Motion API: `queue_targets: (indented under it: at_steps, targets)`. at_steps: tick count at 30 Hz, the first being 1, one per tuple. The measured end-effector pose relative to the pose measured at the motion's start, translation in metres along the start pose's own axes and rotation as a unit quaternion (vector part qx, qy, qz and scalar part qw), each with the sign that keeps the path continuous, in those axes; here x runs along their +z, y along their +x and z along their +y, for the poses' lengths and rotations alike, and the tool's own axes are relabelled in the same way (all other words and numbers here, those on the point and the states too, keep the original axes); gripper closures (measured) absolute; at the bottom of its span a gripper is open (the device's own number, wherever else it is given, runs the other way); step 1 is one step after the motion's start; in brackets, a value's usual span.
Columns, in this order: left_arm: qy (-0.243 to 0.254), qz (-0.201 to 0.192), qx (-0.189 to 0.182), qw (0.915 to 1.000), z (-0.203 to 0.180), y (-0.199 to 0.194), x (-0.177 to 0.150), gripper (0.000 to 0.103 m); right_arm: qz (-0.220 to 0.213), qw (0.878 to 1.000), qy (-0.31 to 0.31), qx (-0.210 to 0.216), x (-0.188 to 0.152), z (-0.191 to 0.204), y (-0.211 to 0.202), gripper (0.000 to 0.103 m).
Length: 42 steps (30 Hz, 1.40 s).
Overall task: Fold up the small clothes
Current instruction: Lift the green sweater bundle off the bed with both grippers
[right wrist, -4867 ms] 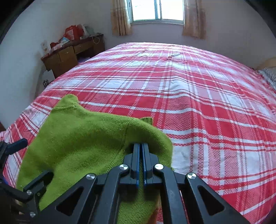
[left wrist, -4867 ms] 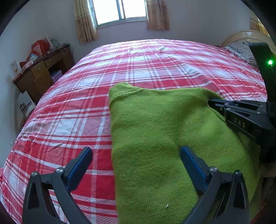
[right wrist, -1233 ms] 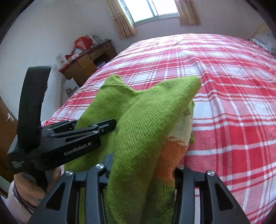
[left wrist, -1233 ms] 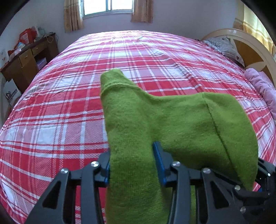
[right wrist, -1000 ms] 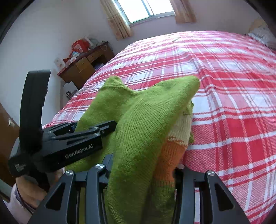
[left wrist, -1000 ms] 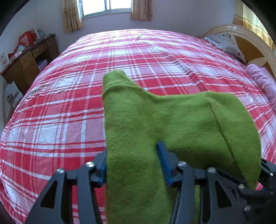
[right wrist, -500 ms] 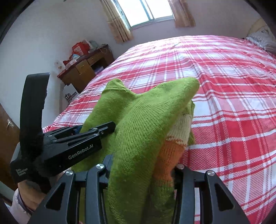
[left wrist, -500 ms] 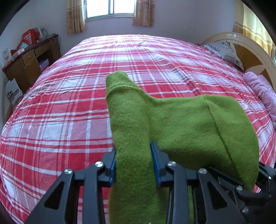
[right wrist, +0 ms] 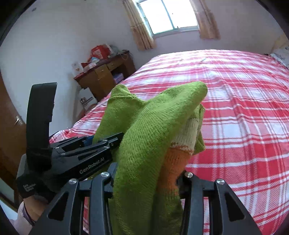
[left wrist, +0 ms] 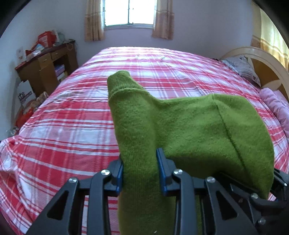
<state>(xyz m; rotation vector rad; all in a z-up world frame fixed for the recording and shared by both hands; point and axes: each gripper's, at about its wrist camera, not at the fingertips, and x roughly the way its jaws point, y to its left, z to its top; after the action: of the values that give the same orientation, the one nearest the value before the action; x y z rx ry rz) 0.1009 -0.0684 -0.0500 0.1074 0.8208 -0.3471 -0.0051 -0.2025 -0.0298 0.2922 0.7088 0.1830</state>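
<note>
A small green knitted sweater (left wrist: 189, 130) with an orange and cream band (right wrist: 180, 141) hangs lifted above the red plaid bed (left wrist: 75, 115). My left gripper (left wrist: 140, 171) is shut on a bunched fold of the sweater, blue pads pressing both sides. My right gripper (right wrist: 146, 180) is shut on another thick bunch of the sweater (right wrist: 144, 137), and its pads are hidden by the cloth. In the right wrist view the left gripper (right wrist: 101, 142) shows from the side at the left, held by a hand.
A wooden desk (left wrist: 45, 66) piled with bags stands left of the bed, with a white paper bag (left wrist: 24, 95) on the floor by it. Pillows (left wrist: 242, 66), a pink blanket (left wrist: 278, 104) and a curved headboard (left wrist: 267, 61) lie at the right. A curtained window (left wrist: 129, 12) is behind.
The left gripper's jaws closed in on the green fold over the last second. Both grippers rose with the sweater, so more of the far room and bed shows.
</note>
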Motion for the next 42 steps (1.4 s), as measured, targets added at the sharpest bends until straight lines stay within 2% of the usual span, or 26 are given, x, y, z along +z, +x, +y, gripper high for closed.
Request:
queue_targets:
  at_steps: [12, 22, 35, 39, 42]
  targets:
    - [-0.068, -0.025, 0.050, 0.9961, 0.076, -0.024, -0.004, 0.070, 0.002, 0.996, -0.072, 0.058, 0.022, 0.073, 0.029, 0.061]
    - [-0.129, -0.039, 0.103, 0.9855, 0.149, -0.037, -0.009, 0.070, 0.019, 0.984, -0.128, 0.119, 0.033, 0.143, 0.067, 0.062]
    - [-0.166, -0.054, 0.147, 0.9736, 0.216, -0.053, -0.017, 0.070, 0.028, 0.971, -0.165, 0.173, 0.041, 0.202, 0.107, 0.062]
    - [-0.165, -0.064, 0.160, 0.9710, 0.231, -0.056, -0.012, 0.070, 0.020, 0.968, -0.170, 0.184, 0.045, 0.212, 0.114, 0.062]
    - [-0.158, -0.070, 0.173, 0.9697, 0.247, -0.052, -0.002, 0.074, 0.009, 0.966, -0.174, 0.193, 0.050, 0.220, 0.124, 0.062]
